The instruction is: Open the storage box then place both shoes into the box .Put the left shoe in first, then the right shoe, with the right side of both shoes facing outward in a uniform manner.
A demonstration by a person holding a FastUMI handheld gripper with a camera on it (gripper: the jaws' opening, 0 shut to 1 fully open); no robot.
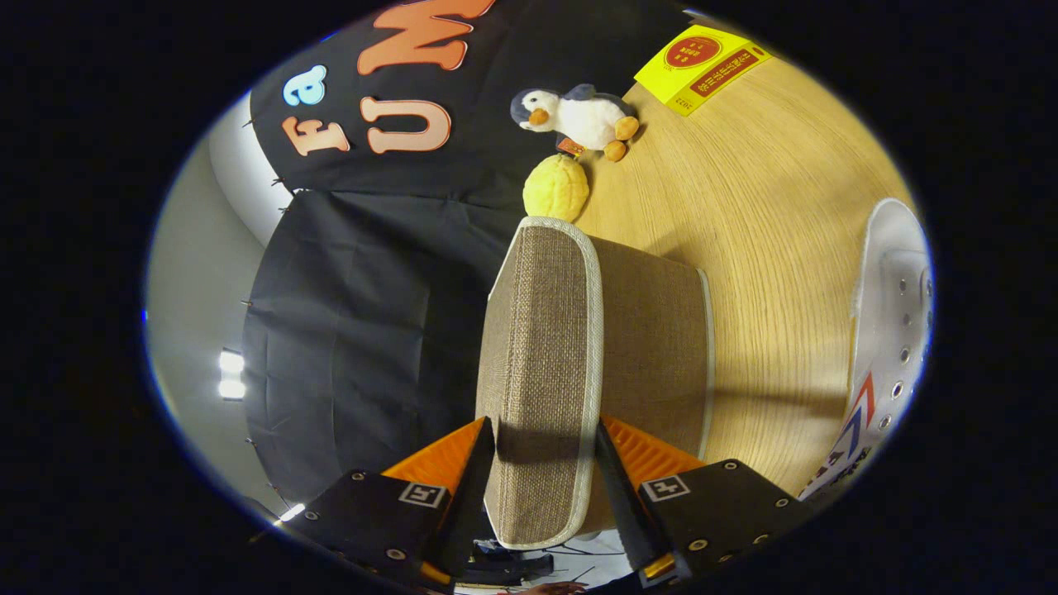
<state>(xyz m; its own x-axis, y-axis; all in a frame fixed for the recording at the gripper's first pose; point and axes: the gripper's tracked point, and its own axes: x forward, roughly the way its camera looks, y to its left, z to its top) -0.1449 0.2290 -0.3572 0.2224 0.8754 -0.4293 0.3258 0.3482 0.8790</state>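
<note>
We see the storage box lid [541, 364], brown woven fabric with pale piping, standing on edge between our gripper [545, 471] fingers, both pressing its faces. The matching box [661, 347] lies just beside it. Well off to that side, a white shoe [893, 330] with eyelets rests on the table.

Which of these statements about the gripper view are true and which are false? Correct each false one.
1. The gripper has both fingers pressed on the beige woven fabric lid of the storage box. True.
2. A plush penguin toy lies on the light wooden table. True.
3. A white lace-up shoe is between the fingers. False: it lies on the table, beside the box.
4. The round yellow toy sits on the lid. False: it lies beyond it, near the penguin.
</note>
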